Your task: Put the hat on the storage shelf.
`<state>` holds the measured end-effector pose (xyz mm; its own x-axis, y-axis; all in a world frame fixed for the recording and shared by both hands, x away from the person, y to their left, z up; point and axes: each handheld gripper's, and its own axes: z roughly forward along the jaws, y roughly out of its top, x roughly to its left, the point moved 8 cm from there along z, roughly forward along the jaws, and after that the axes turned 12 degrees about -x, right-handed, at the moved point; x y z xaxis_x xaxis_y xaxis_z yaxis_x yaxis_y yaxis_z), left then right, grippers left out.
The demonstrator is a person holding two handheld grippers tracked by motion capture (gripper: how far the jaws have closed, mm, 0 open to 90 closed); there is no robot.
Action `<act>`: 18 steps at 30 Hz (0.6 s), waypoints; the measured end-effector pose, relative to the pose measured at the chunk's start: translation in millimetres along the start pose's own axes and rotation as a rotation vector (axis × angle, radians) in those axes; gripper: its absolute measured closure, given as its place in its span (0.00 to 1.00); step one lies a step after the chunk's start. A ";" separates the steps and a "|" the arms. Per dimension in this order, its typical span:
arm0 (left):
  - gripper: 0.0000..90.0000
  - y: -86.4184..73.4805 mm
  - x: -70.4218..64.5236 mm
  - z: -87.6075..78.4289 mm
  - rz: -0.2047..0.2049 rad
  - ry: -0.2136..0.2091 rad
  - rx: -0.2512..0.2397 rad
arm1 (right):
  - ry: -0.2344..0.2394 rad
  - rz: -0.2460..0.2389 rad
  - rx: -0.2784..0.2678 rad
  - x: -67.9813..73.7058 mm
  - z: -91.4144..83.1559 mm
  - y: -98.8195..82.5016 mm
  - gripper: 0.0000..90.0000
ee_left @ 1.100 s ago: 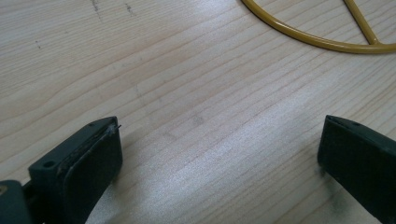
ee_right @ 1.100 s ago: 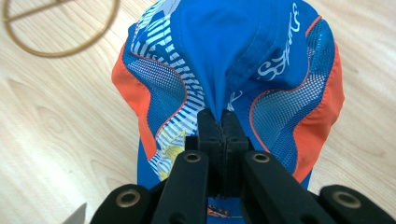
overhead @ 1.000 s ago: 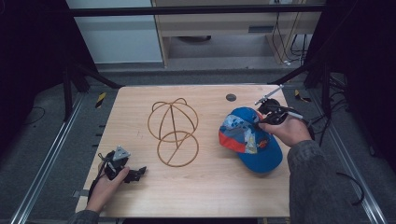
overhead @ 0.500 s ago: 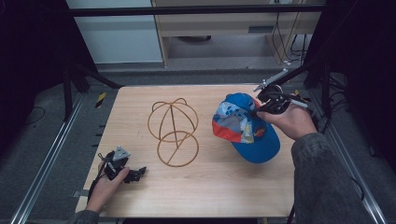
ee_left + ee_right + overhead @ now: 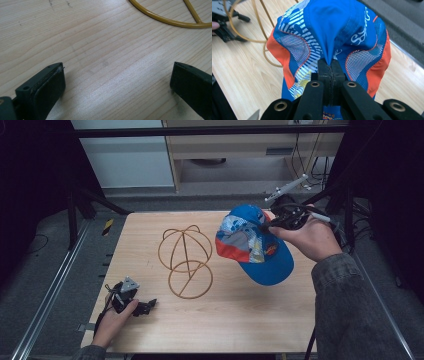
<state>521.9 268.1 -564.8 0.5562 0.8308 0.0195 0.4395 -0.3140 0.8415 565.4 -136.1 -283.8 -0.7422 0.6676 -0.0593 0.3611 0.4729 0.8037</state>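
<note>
The right tongs are clenched on a pinch of fabric of the blue cap, which hangs in the air above the right part of the worktop, beside the wire stand. The left tongs rest released on the worktop, with nothing between them.

Wire stand sits on the bench, about mid-depth, slightly left of centre. Cap is up off the bench, just right of the stand, over the right half toward the far edge, hanging from the right gripper at the far-right corner. Left gripper rests on the bench near the front-left corner, stand's base ring just beyond its fingers.
</note>
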 end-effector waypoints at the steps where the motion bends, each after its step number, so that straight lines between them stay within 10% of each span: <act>1: 0.00 0.0 0.0 0.0 0.000 0.000 0.000 | 0.003 -0.003 -0.010 2.1 -1.0 3.5 1.00; 18: 0.00 -0.1 0.0 -0.1 0.001 0.000 0.000 | 0.063 -0.062 -0.121 35.1 -11.3 55.5 1.00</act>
<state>521.8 268.2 -564.8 0.5568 0.8304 0.0202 0.4393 -0.3151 0.8413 553.0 -92.9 -234.6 -0.7966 0.5996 -0.0768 0.2451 0.4366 0.8656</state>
